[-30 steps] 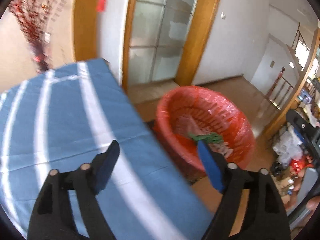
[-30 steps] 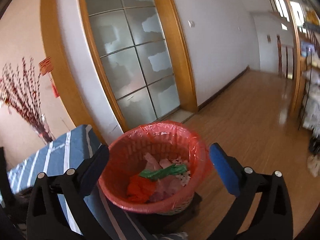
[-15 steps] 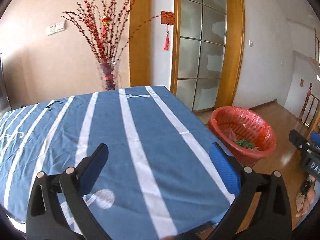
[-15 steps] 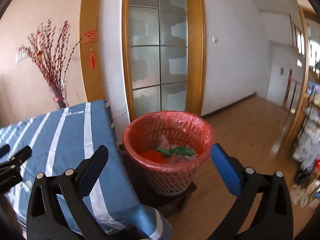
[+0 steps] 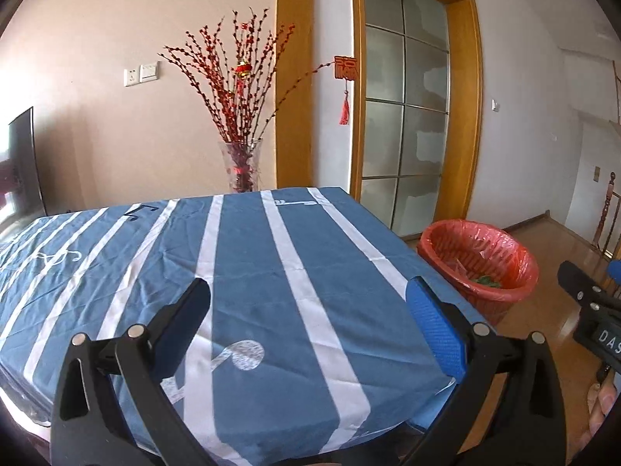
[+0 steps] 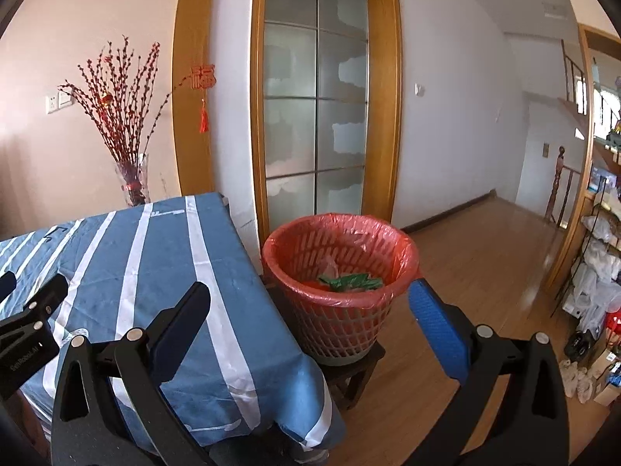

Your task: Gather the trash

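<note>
While much of the room bends away at the fisheye edges, the table (image 5: 248, 279) fills the left wrist view, draped in a blue cloth with white stripes, its near corner cut off behind the black frame of the left gripper (image 5: 306, 299); that gripper's jaws stand wide apart over the cloth with nothing between them. Beside the table's right edge sits the bin (image 6: 339, 272), a red mesh basket lined with a red bag, raised on a low dark stool (image 6: 357, 369) whose legs are partly hidden; the trash (image 6: 349, 281) lies inside it, a green scrap on top of pale and orange pieces too crumpled to name. From the right wrist view the right gripper (image 6: 310, 299) is spread just as wide and empty, the bin showing in the gap between its blue-padded fingers; at that view's left edge a cropped black piece of the other tool juts in. Behind the table stands a frosted glass door (image 6: 316, 124) in a wooden frame, and a glass vase (image 5: 240, 167) of red budded branches against a pink wall, its base hidden by the tabletop; a red knotted charm (image 5: 345, 77) hangs by the frame. Wooden flooring runs right toward cluttered shelves (image 6: 601, 256), blurred and cut by the lens rim; a dark screen (image 5: 23, 163) is half lost at far left.
</note>
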A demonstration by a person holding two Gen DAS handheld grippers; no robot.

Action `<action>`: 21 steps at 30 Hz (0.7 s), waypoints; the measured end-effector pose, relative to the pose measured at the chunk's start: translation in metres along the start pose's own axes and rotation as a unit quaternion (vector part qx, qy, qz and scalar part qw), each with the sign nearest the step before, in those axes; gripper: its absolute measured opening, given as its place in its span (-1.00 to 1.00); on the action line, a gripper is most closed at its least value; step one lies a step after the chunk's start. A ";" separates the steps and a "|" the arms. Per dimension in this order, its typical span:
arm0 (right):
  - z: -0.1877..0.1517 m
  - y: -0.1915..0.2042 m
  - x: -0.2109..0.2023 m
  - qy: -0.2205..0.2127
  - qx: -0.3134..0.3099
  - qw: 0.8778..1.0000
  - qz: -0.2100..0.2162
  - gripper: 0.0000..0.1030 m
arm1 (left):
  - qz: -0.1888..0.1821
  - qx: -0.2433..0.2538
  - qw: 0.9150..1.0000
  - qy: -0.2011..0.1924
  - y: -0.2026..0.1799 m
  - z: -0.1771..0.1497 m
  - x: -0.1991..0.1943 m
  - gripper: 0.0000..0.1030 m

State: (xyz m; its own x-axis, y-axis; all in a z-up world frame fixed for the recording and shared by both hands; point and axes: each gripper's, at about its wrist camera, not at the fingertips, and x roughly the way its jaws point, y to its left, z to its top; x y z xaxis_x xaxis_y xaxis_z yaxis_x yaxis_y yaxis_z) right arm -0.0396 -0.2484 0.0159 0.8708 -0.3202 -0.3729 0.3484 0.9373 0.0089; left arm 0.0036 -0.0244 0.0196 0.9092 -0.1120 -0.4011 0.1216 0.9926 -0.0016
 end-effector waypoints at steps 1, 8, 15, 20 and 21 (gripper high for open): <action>0.000 0.001 -0.003 -0.004 -0.001 1.000 -0.003 0.96 | 0.000 -0.002 1.000 0.001 0.000 -0.002 -0.001 0.92; -0.010 0.004 -0.007 0.002 0.000 1.000 -0.005 0.96 | 0.005 -0.010 1.000 0.011 0.006 -0.011 -0.007 0.92; -0.019 0.004 -0.009 0.012 -0.001 1.000 -0.009 0.96 | -0.001 -0.012 1.000 0.014 0.009 -0.019 -0.011 0.92; -0.022 0.005 -0.009 0.014 -0.001 1.000 -0.014 0.96 | 0.001 -0.014 1.000 0.017 0.010 -0.021 -0.010 0.92; -0.023 0.006 -0.009 0.017 0.000 1.000 -0.013 0.96 | 0.000 -0.015 1.000 0.019 0.010 -0.022 -0.009 0.92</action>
State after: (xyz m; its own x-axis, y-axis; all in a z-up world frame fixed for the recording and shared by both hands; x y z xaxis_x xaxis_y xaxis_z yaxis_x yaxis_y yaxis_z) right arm -0.0531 -0.2372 -0.0020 0.8488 -0.3402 -0.4047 0.3711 0.9286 -0.0023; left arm -0.0124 -0.0123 0.0028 0.8935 -0.1102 -0.4354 0.1088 0.9937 -0.0281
